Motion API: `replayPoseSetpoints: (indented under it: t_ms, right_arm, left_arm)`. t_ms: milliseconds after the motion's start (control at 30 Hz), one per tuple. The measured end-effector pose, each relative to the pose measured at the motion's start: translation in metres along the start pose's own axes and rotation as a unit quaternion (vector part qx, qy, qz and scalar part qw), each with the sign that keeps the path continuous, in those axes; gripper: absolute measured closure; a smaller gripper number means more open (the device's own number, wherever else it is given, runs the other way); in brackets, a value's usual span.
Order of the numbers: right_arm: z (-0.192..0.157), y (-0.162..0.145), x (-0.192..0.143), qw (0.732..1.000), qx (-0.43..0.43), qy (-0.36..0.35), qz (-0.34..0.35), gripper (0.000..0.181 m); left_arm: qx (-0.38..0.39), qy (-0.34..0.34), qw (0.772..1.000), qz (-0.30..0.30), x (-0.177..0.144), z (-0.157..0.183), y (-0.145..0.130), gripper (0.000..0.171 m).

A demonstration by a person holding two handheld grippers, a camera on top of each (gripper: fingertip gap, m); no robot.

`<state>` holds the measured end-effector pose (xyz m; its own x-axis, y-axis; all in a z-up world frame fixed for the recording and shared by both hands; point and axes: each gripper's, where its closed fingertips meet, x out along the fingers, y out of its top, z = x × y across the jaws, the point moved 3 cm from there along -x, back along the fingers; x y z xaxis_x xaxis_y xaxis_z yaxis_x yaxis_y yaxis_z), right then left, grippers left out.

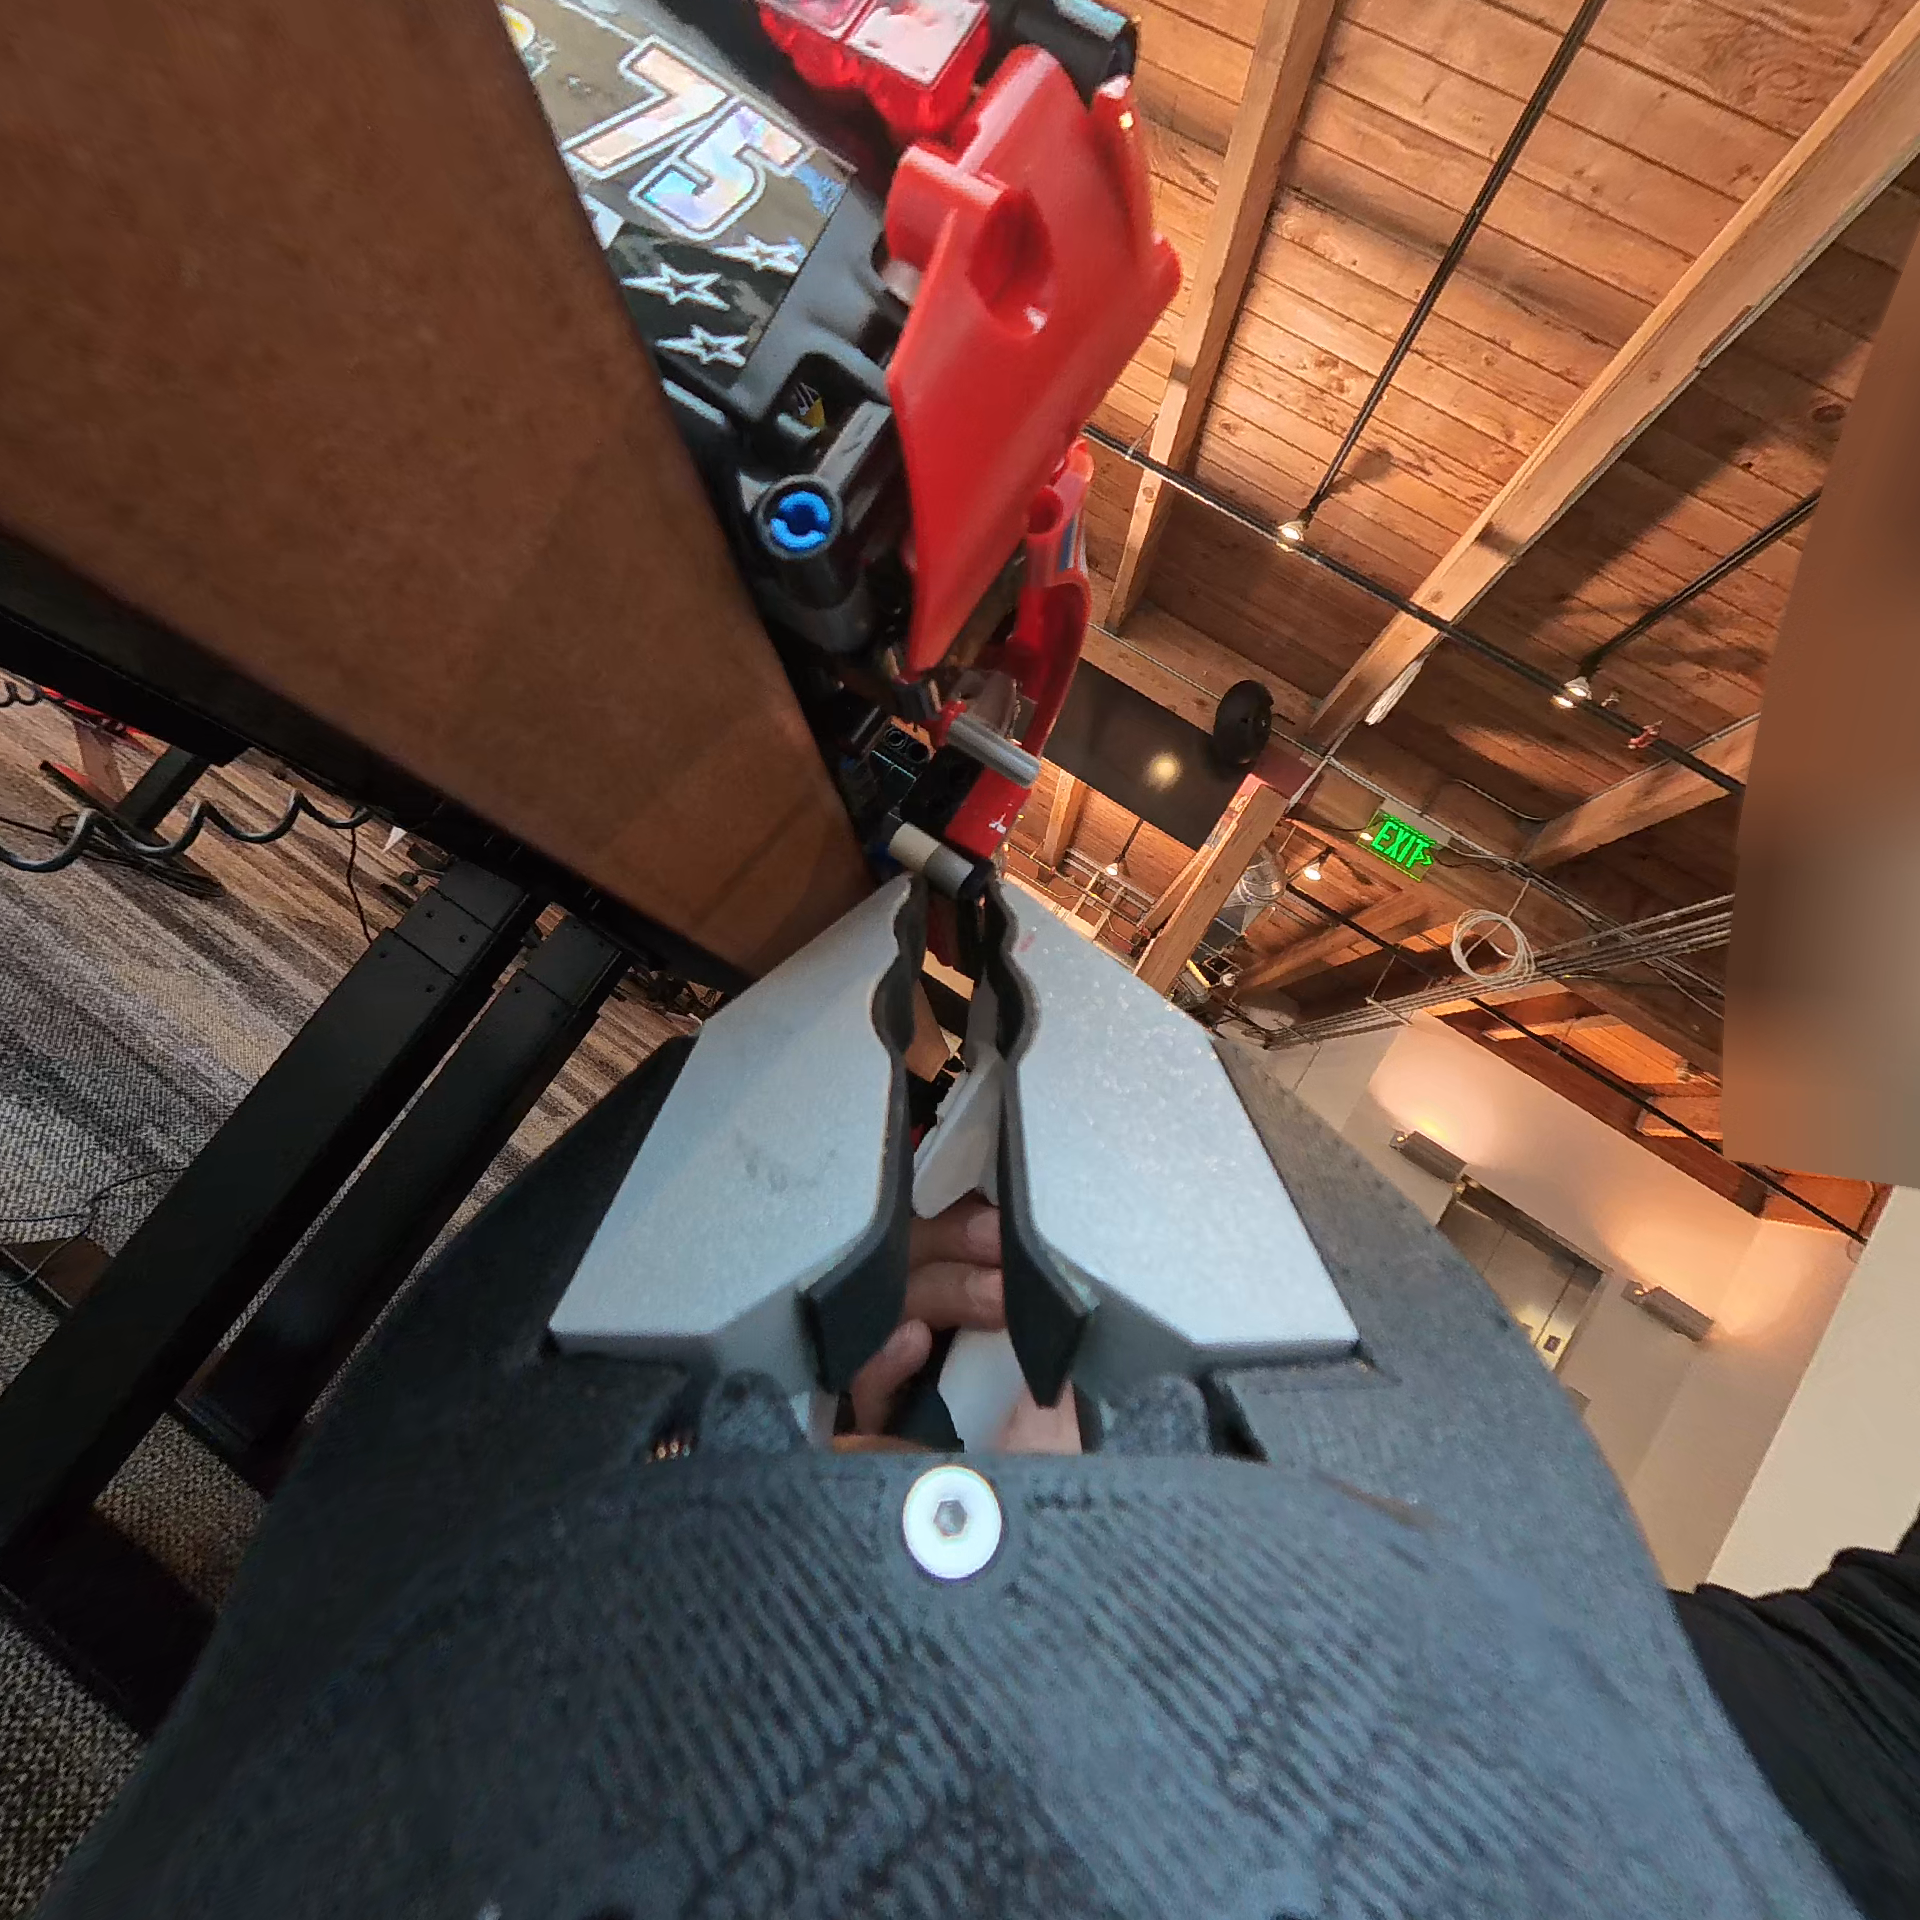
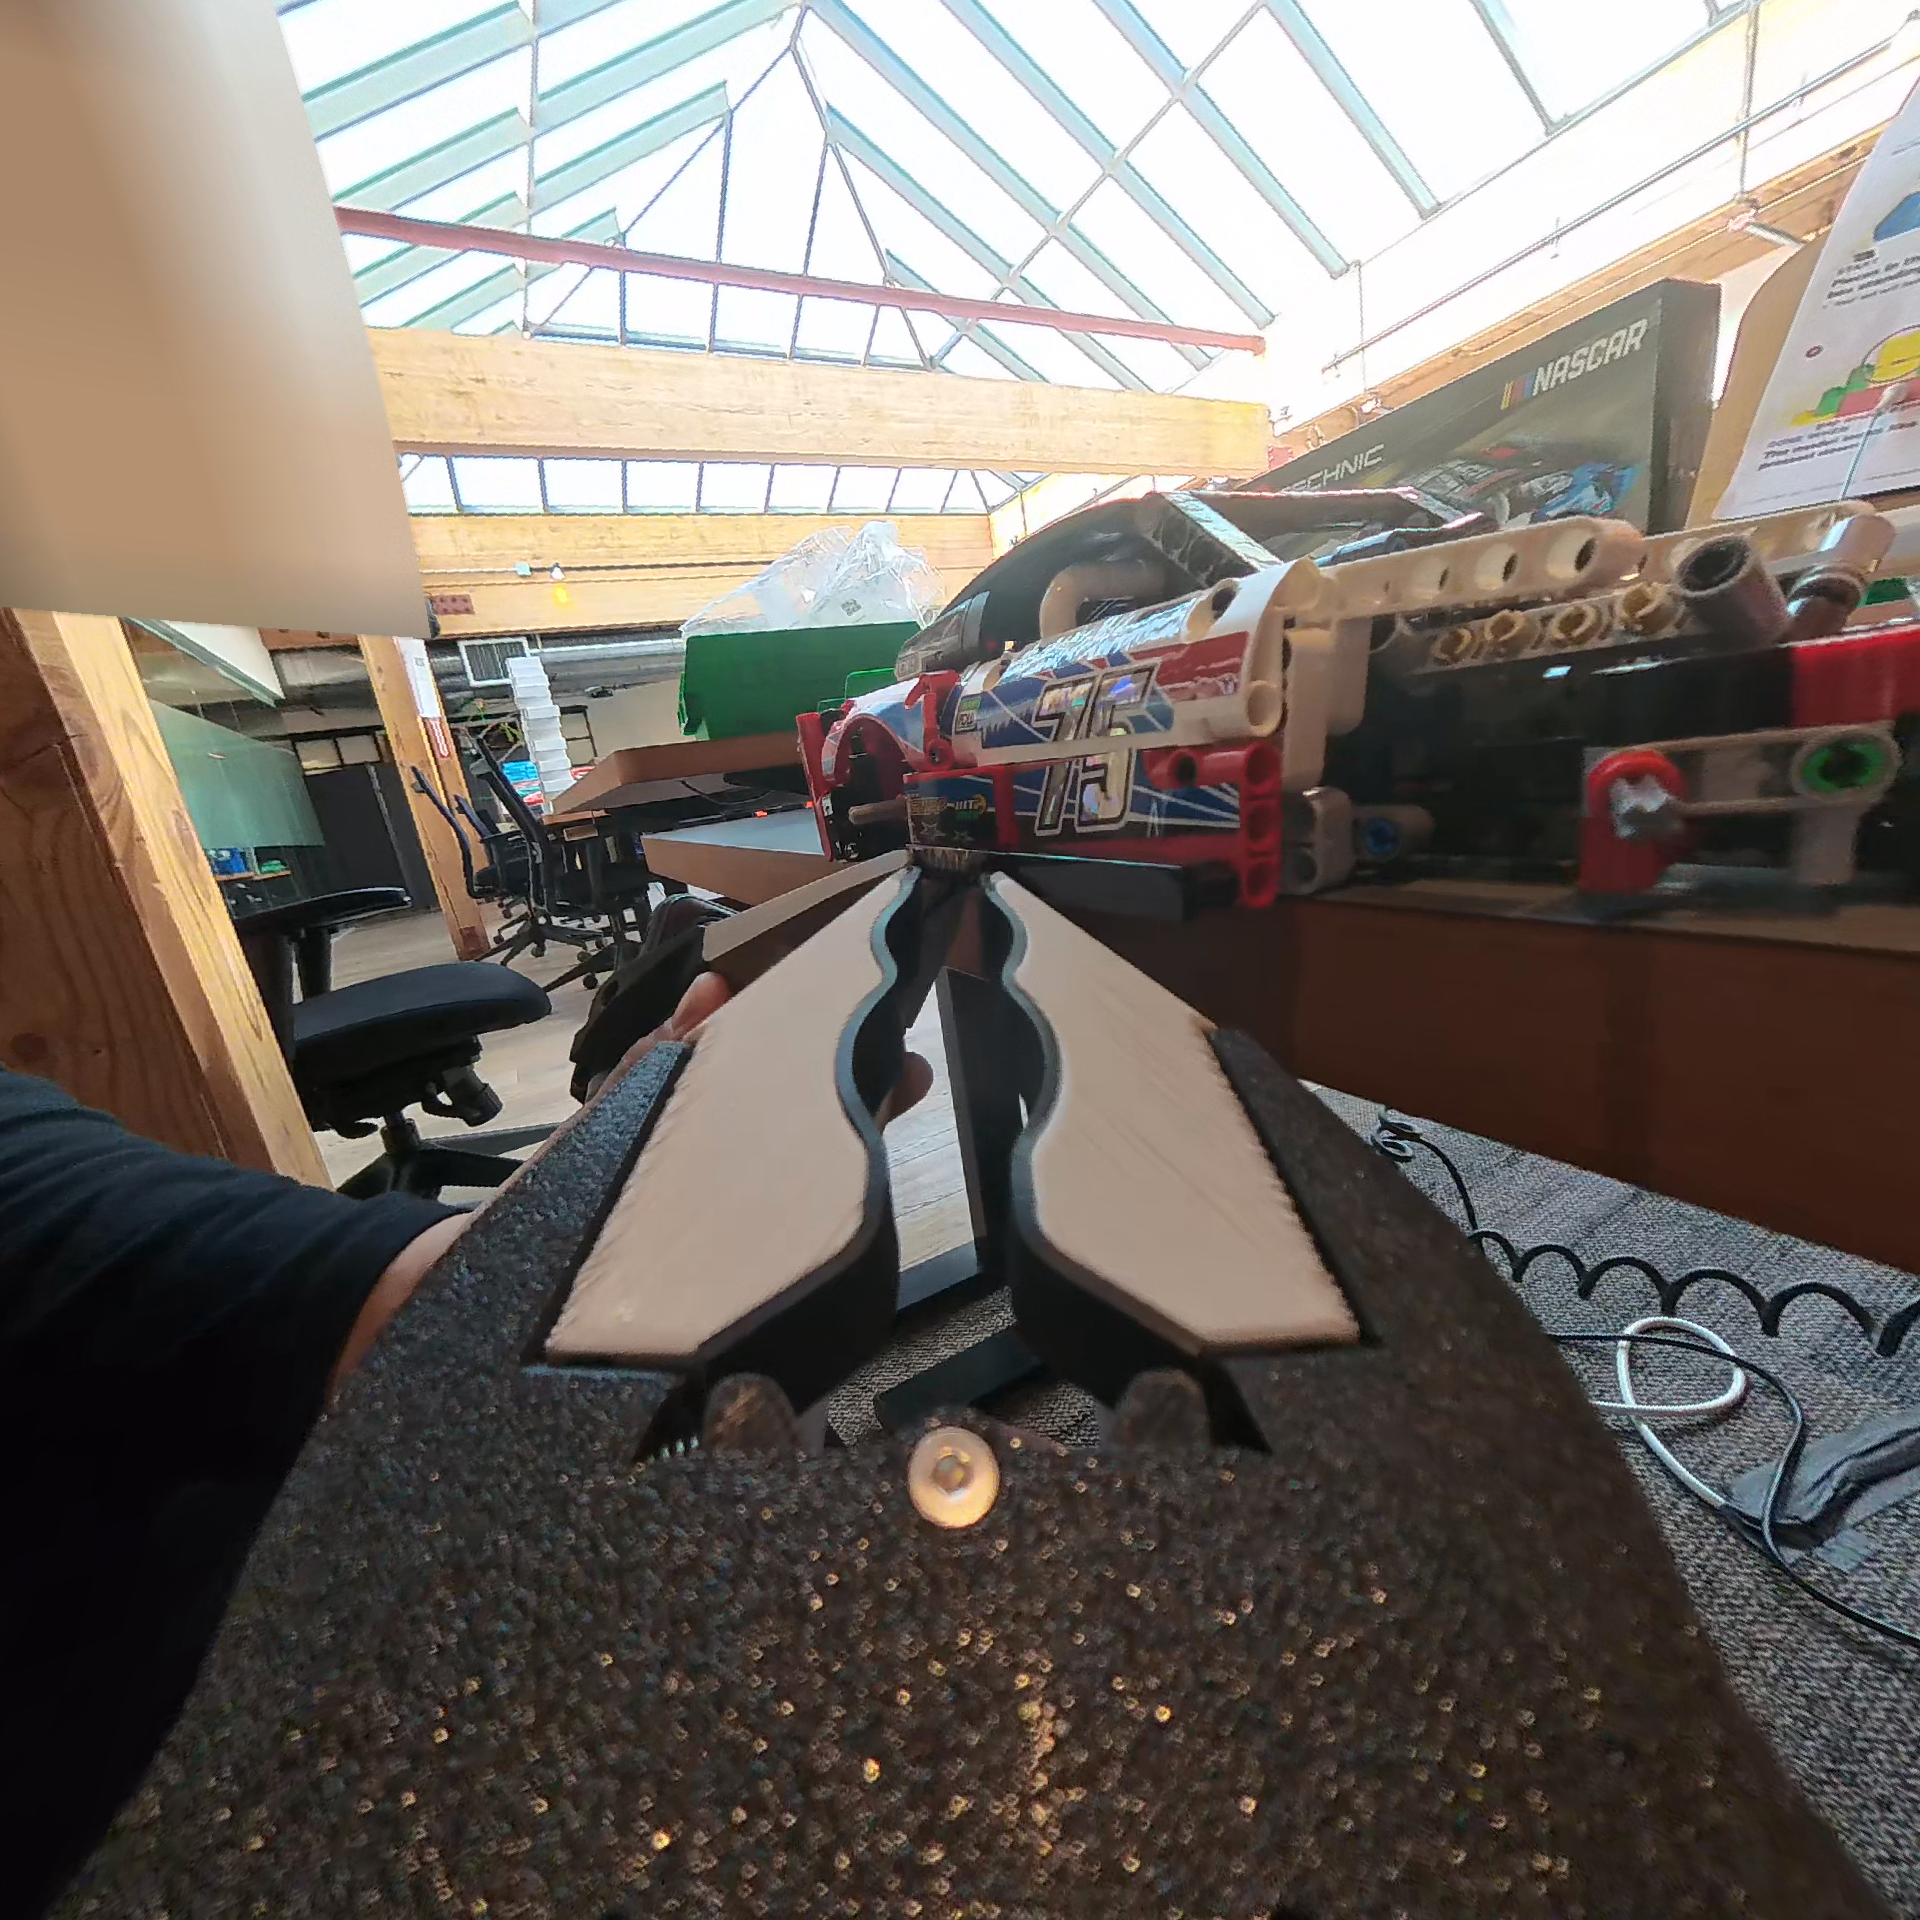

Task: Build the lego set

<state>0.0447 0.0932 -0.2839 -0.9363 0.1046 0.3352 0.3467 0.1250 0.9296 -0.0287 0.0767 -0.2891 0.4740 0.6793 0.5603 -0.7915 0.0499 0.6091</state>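
The lego car [image 2: 1101, 748], a red, white and blue racing body with stickers, lies at the edge of a brown wooden table [image 2: 1558, 997]. My right gripper [image 2: 943, 885] is shut on the lower edge of its side panel, coming from below the table edge. In the left wrist view the car [image 1: 1029, 364] shows a red panel, a black frame and a blue pin. My left gripper [image 1: 951, 902] points up at the car's end and is shut on a small black and red part there. What lies between the pads is mostly hidden.
The set's dark box [image 2: 1538, 416] and an instruction sheet [image 2: 1849, 364] stand behind the car. Black table legs [image 1: 312, 1143] run under the tabletop [image 1: 364, 416]. An office chair [image 2: 416, 1018] stands left, coiled cables [image 2: 1662, 1382] lie on the carpet right. Left and right tips are no more than a few centimetres apart.
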Motion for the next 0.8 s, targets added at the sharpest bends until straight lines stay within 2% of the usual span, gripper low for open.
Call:
replayPoseSetpoints:
  t_ms: [300, 533, 667, 800]
  right_arm:
    - [0.004, 0.003, -0.014, 1.0, -0.002, -0.007, -0.005, 0.173]
    - [-0.016, 0.002, 0.012, 0.999, -0.017, 0.027, -0.032, 0.181]
    - [-0.013, -0.003, 0.021, 0.999, -0.026, 0.013, -0.044, 0.181]
    - [-0.002, 0.001, 0.012, 0.999, -0.032, -0.015, -0.037, 0.181]
  left_arm:
    - [-0.001, 0.001, 1.0, 0.002, 0.0, 0.0, 0.001, 0.163]
    - [0.0, 0.001, 1.0, 0.0, 0.0, 0.0, 0.0, 0.163]
    - [0.002, 0.001, 1.0, 0.002, -0.001, 0.001, 0.001, 0.164]
    - [0.003, 0.002, 1.0, 0.002, -0.001, 0.0, 0.002, 0.165]
